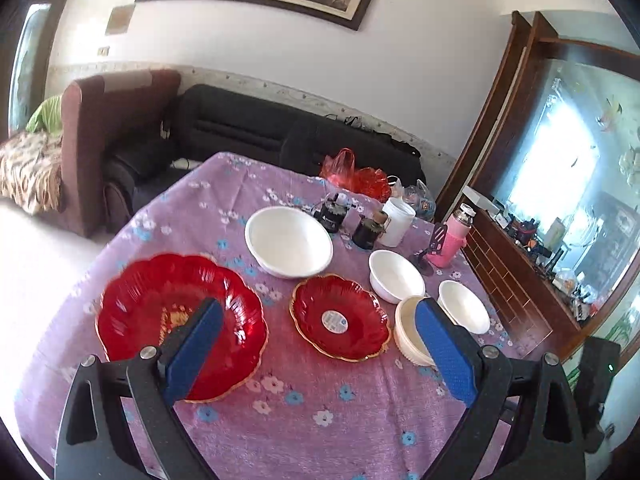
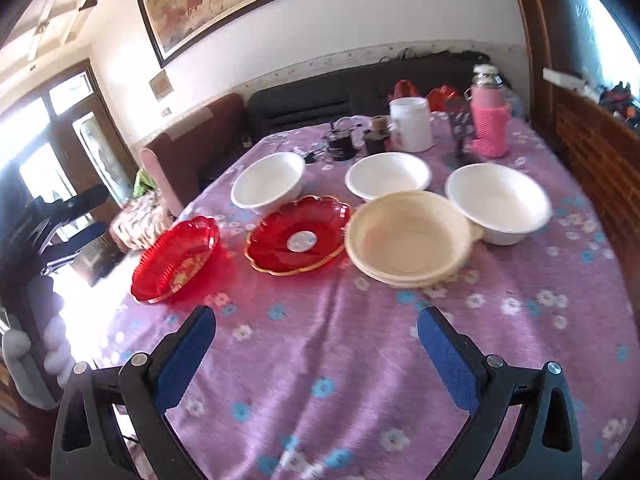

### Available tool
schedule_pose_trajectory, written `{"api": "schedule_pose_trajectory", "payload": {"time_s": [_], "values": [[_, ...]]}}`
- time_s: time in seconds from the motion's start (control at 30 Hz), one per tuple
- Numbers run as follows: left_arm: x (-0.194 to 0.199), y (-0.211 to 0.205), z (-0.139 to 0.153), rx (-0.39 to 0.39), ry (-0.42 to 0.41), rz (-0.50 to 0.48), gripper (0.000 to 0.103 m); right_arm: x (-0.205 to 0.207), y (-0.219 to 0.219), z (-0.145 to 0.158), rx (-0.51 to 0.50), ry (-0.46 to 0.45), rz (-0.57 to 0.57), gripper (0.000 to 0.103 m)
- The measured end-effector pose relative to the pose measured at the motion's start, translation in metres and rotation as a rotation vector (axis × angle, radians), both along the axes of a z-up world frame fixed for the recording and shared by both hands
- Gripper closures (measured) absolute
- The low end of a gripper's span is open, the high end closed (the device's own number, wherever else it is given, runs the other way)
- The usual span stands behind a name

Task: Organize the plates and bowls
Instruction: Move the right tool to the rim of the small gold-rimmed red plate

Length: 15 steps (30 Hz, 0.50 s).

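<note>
On the purple flowered tablecloth [image 1: 312,408] lie a large red plate [image 1: 160,304], a smaller red plate with gold rim and a sticker [image 1: 340,322], three white bowls [image 1: 288,240] [image 1: 394,274] [image 1: 464,304], and a cream bowl [image 1: 406,330]. My left gripper [image 1: 320,344] is open and empty, hovering above the near table, its left finger over the large red plate. In the right wrist view the same plates [image 2: 176,260] [image 2: 298,236], the cream bowl [image 2: 408,236] and the white bowls [image 2: 268,184] [image 2: 388,174] [image 2: 500,200] lie ahead. My right gripper [image 2: 316,344] is open and empty above bare cloth.
At the table's far side stand a white jar [image 1: 396,220], two dark small jars [image 1: 334,212], a pink flask [image 1: 450,240] and red plastic bags [image 1: 356,176]. A dark sofa [image 1: 248,128] lies beyond, a wooden cabinet with mirror [image 1: 520,280] on the right. The left gripper shows at the right view's left edge [image 2: 68,220].
</note>
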<state>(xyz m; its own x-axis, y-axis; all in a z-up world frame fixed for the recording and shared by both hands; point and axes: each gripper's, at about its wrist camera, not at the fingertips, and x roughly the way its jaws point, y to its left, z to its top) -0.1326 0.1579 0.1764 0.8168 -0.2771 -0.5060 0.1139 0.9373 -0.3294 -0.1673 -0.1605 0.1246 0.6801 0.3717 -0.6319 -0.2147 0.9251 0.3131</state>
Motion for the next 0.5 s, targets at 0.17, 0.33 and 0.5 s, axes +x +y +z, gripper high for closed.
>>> {"api": "schedule_pose_trajectory", "payload": {"time_s": [0.17,0.33,0.5], "values": [[0.01,0.004,0.0,0.007,0.018,0.007,0.006,0.042,0.019,-0.025,0.165,0.114,0.096,0.001],[0.027,-0.003,-0.007,0.038,0.042,0.012,0.006,0.077,0.029,-0.036,0.311,0.151,0.138,0.001],[0.052,-0.003,-0.015,0.046,0.068,0.054,0.006,0.104,0.034,-0.031,0.313,0.123,0.127,0.001]]}}
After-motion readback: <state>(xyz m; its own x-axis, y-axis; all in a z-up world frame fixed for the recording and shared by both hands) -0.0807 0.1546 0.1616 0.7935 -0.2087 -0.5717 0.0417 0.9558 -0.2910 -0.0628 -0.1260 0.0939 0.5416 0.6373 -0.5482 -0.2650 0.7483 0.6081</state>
